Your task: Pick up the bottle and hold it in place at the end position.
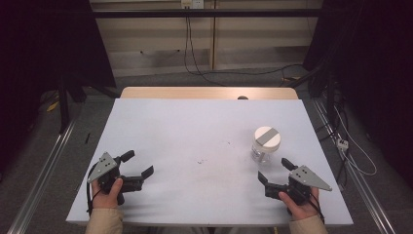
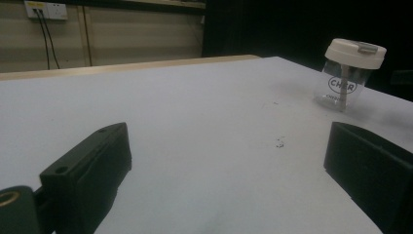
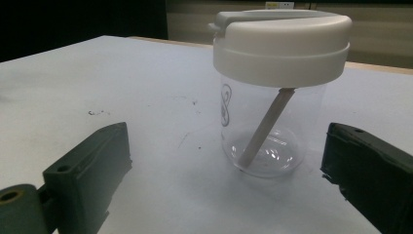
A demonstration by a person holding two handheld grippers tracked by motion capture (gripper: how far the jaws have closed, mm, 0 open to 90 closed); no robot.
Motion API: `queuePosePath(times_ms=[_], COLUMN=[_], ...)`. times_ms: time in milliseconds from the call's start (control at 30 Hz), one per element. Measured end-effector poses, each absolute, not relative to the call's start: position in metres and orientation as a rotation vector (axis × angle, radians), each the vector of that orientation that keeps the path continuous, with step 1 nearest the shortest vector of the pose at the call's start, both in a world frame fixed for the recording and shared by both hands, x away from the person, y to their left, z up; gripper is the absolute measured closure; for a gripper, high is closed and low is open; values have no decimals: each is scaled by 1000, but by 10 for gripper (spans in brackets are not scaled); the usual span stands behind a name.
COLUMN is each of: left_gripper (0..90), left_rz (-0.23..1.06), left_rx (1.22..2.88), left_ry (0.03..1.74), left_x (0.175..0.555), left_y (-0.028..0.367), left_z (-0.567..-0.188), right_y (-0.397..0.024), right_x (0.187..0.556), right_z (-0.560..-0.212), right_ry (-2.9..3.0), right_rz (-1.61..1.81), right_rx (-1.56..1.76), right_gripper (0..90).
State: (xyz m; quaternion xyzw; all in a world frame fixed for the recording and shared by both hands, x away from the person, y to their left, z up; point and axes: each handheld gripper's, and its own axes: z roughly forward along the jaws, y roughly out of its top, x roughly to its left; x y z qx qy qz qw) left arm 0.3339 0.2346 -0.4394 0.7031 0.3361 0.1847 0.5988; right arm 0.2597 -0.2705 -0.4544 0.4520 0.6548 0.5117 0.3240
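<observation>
A clear jar (image 1: 266,145) stands upright on the pale surface (image 1: 195,141), its long axis vertical and white lid (image 3: 282,41) on top, just ahead of the right gripper (image 1: 275,170). A stick (image 3: 265,127) inside, perhaps a spoon, leans. Both the right and left gripper (image 1: 138,163) have jaws apart, holding nothing.

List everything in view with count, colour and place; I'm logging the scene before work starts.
jar: one, clear, printed logo, upright on the table's right half, just ahead of the right gripper
lid: one, white with grey strip, on the jar
stick: one, pale, leaning inside the jar
table: one, light grey-white top, wooden far edge
wall socket: one, white, on the far wall
left gripper: one, black, open, near left edge
right gripper: one, black, open, near right edge
</observation>
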Motion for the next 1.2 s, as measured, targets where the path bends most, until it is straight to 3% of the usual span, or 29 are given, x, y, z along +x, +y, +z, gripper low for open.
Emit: queuePosePath(times_ms=[567, 1200], left_gripper=[30, 30], left_rz=[435, 428], left_rx=[1637, 1647], left_ry=[767, 756], left_x=[334, 334], left_y=[231, 232], left_z=[-440, -442], right_y=[-279, -285], right_x=[274, 316], right_z=[-454, -451], right_ry=[1694, 1713], right_rz=[1321, 1296], right_rx=[1201, 1257], right_gripper=[41, 54])
